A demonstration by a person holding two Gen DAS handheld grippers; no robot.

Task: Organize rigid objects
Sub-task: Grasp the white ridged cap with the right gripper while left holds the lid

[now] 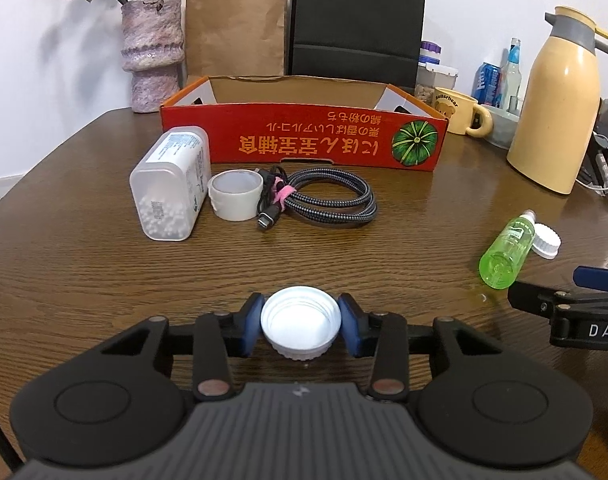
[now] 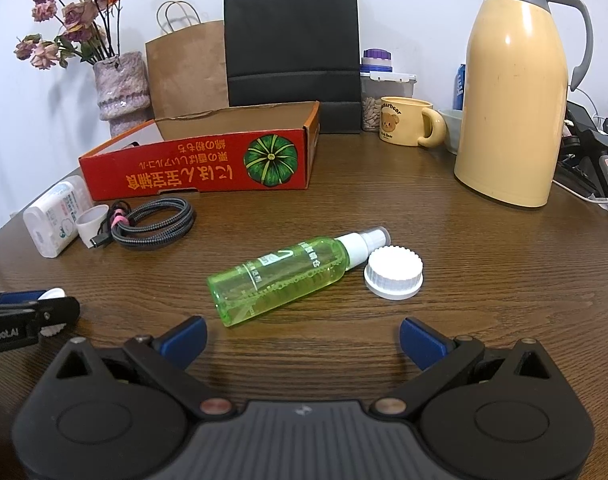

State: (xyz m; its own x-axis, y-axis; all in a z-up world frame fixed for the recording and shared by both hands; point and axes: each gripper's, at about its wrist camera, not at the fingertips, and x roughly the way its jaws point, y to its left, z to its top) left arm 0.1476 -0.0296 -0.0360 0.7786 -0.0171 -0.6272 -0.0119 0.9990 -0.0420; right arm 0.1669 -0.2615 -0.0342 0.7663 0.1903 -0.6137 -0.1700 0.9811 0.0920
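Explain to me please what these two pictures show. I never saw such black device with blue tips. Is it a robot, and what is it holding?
It is no robot arm. A person holds a two-finger gripper in each hand, and a camera on each looks forward along its fingers. One picture comes from the left gripper, the other from the right gripper.

The left one is shut on a white cap, its open side up. The right one is open and holds nothing.

On the brown table lie a green spray bottle on its side, a second white cap beside it, a coiled cable, a tape roll, a clear container of white beads and an open red box.
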